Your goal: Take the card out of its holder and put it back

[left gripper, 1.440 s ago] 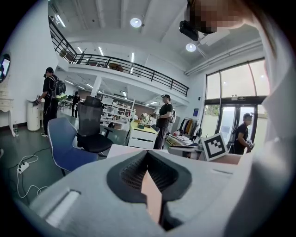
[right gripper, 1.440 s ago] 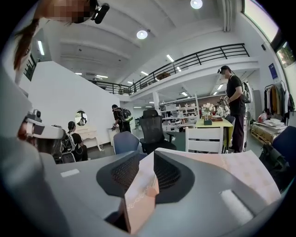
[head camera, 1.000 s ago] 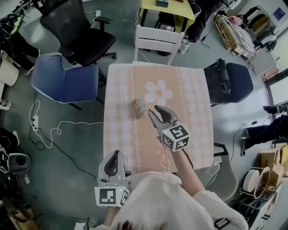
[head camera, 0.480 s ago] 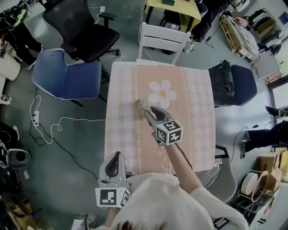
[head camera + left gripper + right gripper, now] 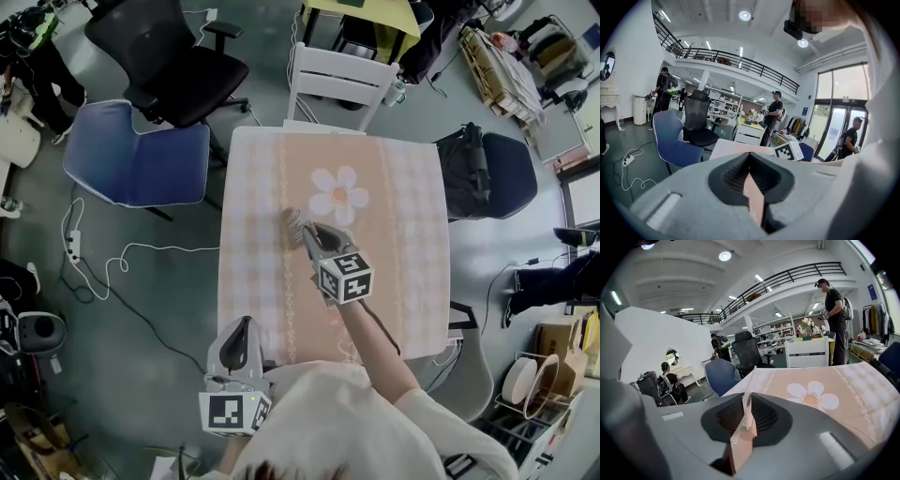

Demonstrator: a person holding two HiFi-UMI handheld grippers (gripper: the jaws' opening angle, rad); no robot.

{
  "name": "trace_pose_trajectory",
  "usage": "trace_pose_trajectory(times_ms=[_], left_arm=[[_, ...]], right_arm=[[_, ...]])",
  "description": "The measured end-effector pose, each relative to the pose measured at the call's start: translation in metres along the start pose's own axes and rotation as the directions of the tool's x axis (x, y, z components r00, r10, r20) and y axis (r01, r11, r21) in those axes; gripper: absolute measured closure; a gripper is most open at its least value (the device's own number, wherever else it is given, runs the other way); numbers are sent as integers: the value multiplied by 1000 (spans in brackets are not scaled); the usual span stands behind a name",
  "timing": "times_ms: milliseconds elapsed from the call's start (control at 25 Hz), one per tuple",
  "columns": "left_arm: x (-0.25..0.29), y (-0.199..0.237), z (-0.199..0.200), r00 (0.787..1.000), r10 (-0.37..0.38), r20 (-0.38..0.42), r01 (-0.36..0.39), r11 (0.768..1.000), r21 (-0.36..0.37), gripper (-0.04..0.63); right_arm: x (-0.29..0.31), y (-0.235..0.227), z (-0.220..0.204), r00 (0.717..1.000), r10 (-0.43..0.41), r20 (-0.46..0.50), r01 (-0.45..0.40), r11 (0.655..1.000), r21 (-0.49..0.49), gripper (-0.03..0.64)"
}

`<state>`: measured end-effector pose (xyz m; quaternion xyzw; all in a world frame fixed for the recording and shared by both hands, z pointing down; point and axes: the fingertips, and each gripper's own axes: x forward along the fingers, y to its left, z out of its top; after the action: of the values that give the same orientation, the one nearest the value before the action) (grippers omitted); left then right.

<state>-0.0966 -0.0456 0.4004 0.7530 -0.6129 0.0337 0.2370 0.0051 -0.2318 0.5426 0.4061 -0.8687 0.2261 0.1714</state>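
Observation:
A small card holder stands left of the flower print on the peach tablecloth. My right gripper reaches to it from the near side, and its jaws are closing. In the right gripper view a thin pale card stands edge-on between the dark pads, which pinch its lower part; the holder under it is hidden. My left gripper hangs by the table's near edge, away from the holder. Its jaws meet with nothing between them in the left gripper view.
A white chair stands at the table's far side, a blue chair and a black office chair to the left, a dark chair to the right. A white cable lies on the floor at left.
My right gripper has moved forward and left up to the holder, and its jaws have narrowed from wide open onto the card. The left gripper has stayed put.

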Motion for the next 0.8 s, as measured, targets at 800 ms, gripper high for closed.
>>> trace_pose_trajectory(times_ms=[800], left_arm=[[-1,3,2,1000,-10,5,10,1000,3,595]], right_arm=[[0,6,2,1000,-19,-11,18,999,-49,603]])
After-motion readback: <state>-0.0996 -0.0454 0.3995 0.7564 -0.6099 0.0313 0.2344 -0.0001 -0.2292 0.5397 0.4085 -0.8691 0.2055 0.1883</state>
